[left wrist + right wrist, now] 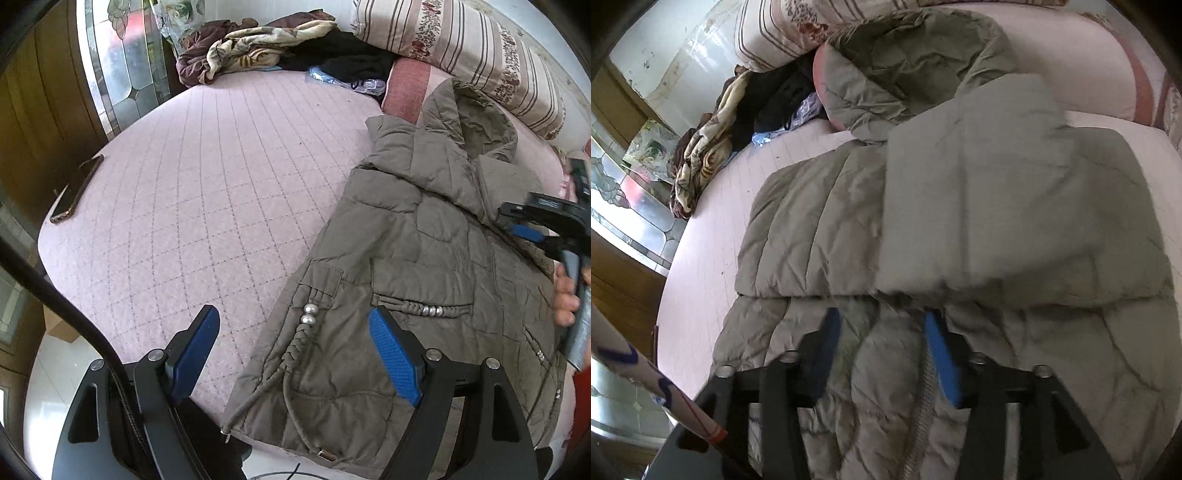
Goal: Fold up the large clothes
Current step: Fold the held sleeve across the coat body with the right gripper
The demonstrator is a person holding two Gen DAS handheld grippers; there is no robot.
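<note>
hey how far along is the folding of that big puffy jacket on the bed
Partly done. One sleeve already lies folded across the olive jacket on the pink bed. In hand: nothing is gripped; the right gripper hovers over the jacket with jaws apart, and the left gripper is open by the hem. Left: the hood is still spread out, and the body is not yet folded up.

My left wrist camera looks steeply down across the pink bed from its edge; my right sits close over the padded coat, which both views share
</note>
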